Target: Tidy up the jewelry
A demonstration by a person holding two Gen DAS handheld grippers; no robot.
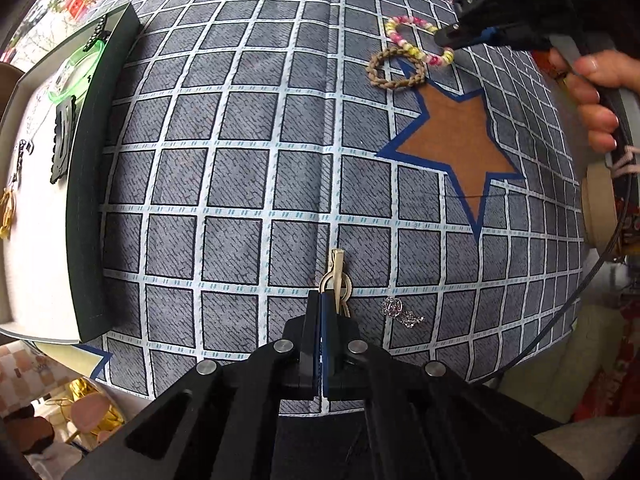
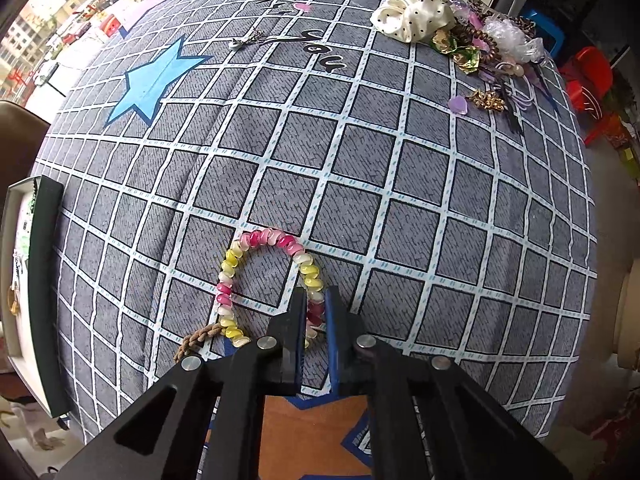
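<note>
My left gripper [image 1: 321, 300] is shut on a beige clip with a ring [image 1: 336, 276], which sticks out past the fingertips over the grey checked cloth [image 1: 240, 160]. A small silver chain piece [image 1: 402, 313] lies just to its right. My right gripper [image 2: 315, 300] is shut on a pink, yellow and white beaded bracelet [image 2: 264, 240], whose loop lies on the cloth ahead of the fingers. A brown braided ring [image 1: 396, 69] touches the bracelet [image 1: 416, 24]; in the right wrist view only its end [image 2: 198, 338] shows. The right gripper [image 1: 446, 36] appears at the top right of the left wrist view.
A dark-walled box [image 1: 86, 184] with a white floor holds a green bangle [image 1: 80, 70], black pieces and a gold one at the left. A heap of hair ties, a dotted cream bow [image 2: 416, 12] and brooches sits at the cloth's far right. A small silver piece [image 2: 244, 40] lies far off.
</note>
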